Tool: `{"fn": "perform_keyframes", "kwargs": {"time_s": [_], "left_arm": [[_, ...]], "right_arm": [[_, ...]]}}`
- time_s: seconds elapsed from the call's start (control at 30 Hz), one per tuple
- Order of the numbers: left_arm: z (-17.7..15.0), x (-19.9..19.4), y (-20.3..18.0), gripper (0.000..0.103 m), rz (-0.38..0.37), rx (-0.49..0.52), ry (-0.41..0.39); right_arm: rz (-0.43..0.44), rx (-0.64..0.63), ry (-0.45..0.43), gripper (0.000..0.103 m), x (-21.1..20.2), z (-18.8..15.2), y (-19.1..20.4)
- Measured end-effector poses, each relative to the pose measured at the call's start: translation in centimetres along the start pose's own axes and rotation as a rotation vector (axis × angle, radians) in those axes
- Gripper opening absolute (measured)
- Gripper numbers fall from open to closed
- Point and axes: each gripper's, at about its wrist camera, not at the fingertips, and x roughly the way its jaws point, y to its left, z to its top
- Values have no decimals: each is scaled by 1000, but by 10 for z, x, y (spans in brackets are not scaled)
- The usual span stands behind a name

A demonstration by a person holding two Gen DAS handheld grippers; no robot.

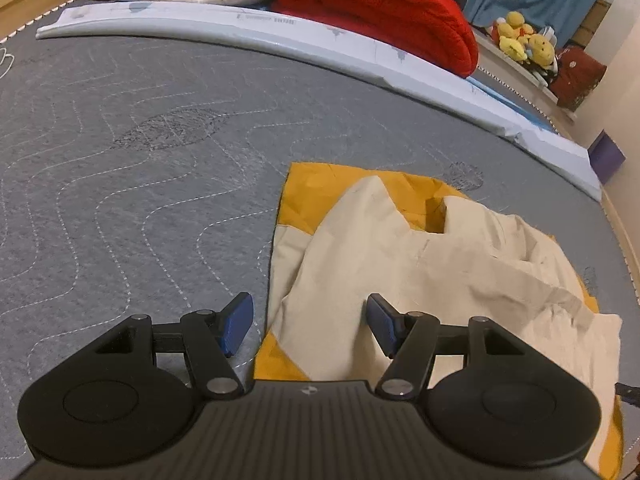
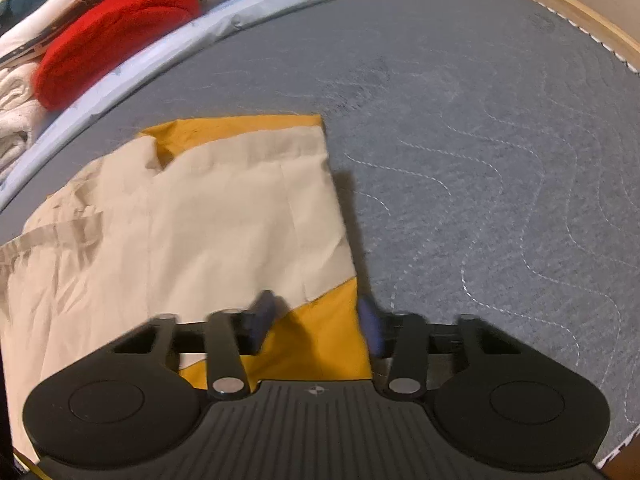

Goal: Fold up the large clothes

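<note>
Garment (image 1: 420, 256), cream and yellow, lies partly folded on the bed (image 1: 140, 140), well short of the red blanket (image 1: 380, 12). Both the left tool (image 1: 310, 326) and right tool (image 2: 316, 322) hang apart, empty; each should pinch a near corner fully, through every layer, before lifting.

Mattress (image 1: 120, 200): garment (image 1: 420, 264) lying on it, partly folded over itself. Left gripper (image 1: 310, 322) over one garment edge; right gripper (image 2: 316, 322) over another. Behind the garment, along the mattress's far side: folded blankets (image 1: 372, 12).

Left gripper (image 1: 310, 326), right gripper (image 2: 316, 324): fingers apart.
</note>
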Motion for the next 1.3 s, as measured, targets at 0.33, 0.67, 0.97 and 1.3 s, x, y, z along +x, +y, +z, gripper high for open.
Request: {"fn": "perform_keyframes", "kwargs": {"time_s": [0.33,0.67,0.97,1.3], "left_arm": [[15,-46,8,3,-79,19,-171],[41,-60,13,52,-25,-94,-375],[19,5,42,59,-37,-161,97],[15,15,33,55,-45,-146,56]], "right_arm": [[57,-33,-284,1,-62,12,18],[-58,8,-476,43,-43,47,48],[-114,2,-63,45,15,30,35],[-105,-9,-60,7,12,20,30]]}}
